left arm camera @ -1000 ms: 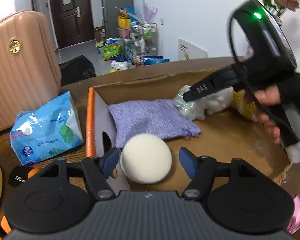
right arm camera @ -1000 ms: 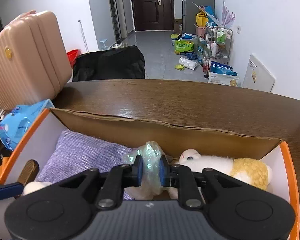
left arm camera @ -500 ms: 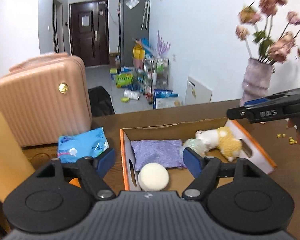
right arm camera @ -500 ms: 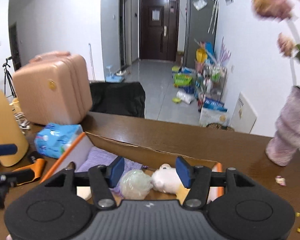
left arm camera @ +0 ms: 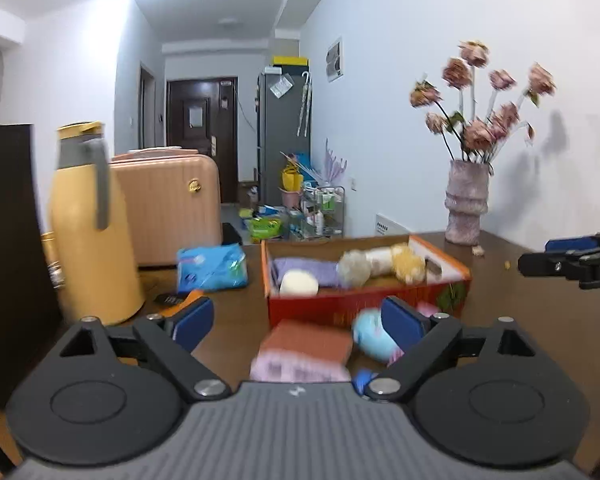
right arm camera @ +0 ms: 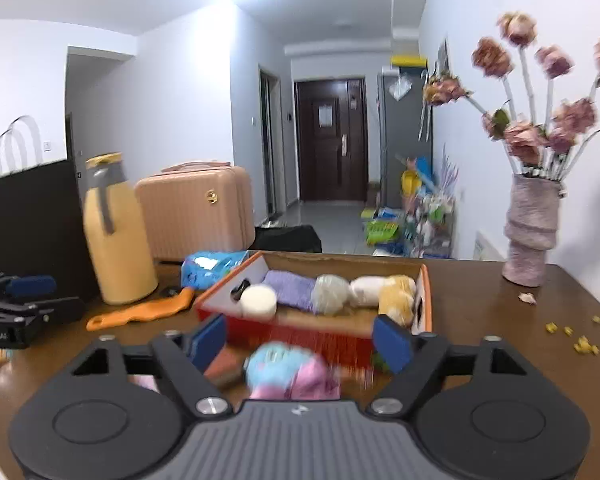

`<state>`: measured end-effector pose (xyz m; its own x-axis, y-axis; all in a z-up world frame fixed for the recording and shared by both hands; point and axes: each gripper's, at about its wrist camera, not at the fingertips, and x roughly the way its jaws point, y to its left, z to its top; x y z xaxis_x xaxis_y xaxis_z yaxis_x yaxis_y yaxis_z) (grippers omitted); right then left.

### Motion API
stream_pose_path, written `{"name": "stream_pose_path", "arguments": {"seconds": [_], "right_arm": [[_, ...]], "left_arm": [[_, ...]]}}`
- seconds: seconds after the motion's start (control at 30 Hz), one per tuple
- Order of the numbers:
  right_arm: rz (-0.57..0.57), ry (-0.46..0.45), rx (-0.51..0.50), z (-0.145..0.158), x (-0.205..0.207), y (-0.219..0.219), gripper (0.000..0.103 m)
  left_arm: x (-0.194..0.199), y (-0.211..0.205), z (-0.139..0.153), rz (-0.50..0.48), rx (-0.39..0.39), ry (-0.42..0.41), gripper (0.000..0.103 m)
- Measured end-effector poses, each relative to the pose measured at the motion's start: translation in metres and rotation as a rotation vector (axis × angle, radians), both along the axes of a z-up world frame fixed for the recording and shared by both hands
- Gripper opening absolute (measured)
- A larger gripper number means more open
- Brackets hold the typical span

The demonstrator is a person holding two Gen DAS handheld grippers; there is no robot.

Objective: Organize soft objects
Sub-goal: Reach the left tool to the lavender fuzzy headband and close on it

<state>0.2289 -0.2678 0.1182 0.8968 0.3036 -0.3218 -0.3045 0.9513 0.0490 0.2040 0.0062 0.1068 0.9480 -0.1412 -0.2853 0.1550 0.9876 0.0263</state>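
An orange-rimmed cardboard box [left arm camera: 446, 276] [right arm camera: 426, 304] on the brown table holds a white ball [left arm camera: 299, 283] [right arm camera: 259, 301], a purple cloth [left arm camera: 306, 269] [right arm camera: 290, 285], a crinkly clear bundle [left arm camera: 354, 266] [right arm camera: 331, 294] and a white-and-yellow plush [left arm camera: 396, 260] [right arm camera: 384, 290]. In front of the box lie a blurred pink-and-brown sponge [left arm camera: 304, 354] and a blue-and-pink plush [left arm camera: 374, 340] [right arm camera: 286, 368]. My left gripper [left arm camera: 296, 326] and right gripper [right arm camera: 300, 340] are both back from the box, jaws opening, nothing pressed between the pads.
A yellow jug [left arm camera: 92, 232] [right arm camera: 116, 236] stands at the left, with a blue tissue pack [left arm camera: 212, 268], an orange tool [right arm camera: 140, 312] and a pink suitcase [left arm camera: 172, 208]. A vase of flowers [left arm camera: 466, 204] [right arm camera: 532, 232] stands at the right, with crumbs [right arm camera: 572, 336] nearby.
Both grippers pulled back and up from the box. The left one left the white ball in it; the right one let go of the clear bundle. Both jaws widened.
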Motion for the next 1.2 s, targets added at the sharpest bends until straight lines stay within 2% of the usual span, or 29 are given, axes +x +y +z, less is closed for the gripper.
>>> {"name": "stream_pose_path", "arguments": {"seconds": [0.07,0.17,0.27,0.37,0.47,0.57,0.7,0.9,0.97,1.03,1.13,1.17,1.2], "right_arm": [[-0.007,0.023,0.002,-0.022,-0.030,0.007,0.083],[-0.029,0.082,0.056,-0.051,-0.056,0.013,0.083],[-0.017,0.123,0.121,-0.070,-0.068,0.016,0.083],[-0.018,0.142,0.094,-0.079,-0.072,0.020,0.082],[-0.008,0.142,0.090,-0.079,-0.068,0.021,0.081],[0.001,0.152,0.109,-0.080,-0.058,0.024,0.078],[0.016,0.171,0.112,-0.086,-0.036,0.038,0.072],[0.056,0.179,0.102,-0.086,-0.010,0.060,0.069],[0.072,0.176,0.084,-0.086,0.000,0.069,0.068],[0.099,0.181,0.094,-0.086,0.012,0.079,0.066],[0.143,0.190,0.132,-0.091,0.037,0.097,0.056],[0.149,0.197,0.135,-0.092,0.046,0.105,0.055],[0.155,0.203,0.143,-0.094,0.055,0.112,0.052]], "left_arm": [[-0.029,-0.005,-0.020,-0.014,0.025,-0.001,0.097],[-0.052,-0.006,-0.041,-0.042,0.023,0.056,0.097],[-0.052,-0.002,-0.050,-0.030,0.000,0.122,0.097],[-0.044,0.001,-0.052,0.025,-0.009,0.126,0.097],[-0.036,0.003,-0.055,0.029,-0.039,0.139,0.097],[-0.011,0.006,-0.056,-0.001,-0.070,0.177,0.097],[0.039,0.017,-0.053,0.018,-0.139,0.203,0.094],[0.101,0.032,-0.063,0.013,-0.135,0.230,0.093],[0.119,0.042,-0.069,0.003,-0.155,0.263,0.088],[0.141,0.056,-0.078,-0.031,-0.224,0.325,0.081],[0.167,0.075,-0.096,-0.108,-0.385,0.437,0.059],[0.171,0.081,-0.100,-0.138,-0.446,0.459,0.048],[0.174,0.084,-0.103,-0.158,-0.480,0.471,0.043]]}}
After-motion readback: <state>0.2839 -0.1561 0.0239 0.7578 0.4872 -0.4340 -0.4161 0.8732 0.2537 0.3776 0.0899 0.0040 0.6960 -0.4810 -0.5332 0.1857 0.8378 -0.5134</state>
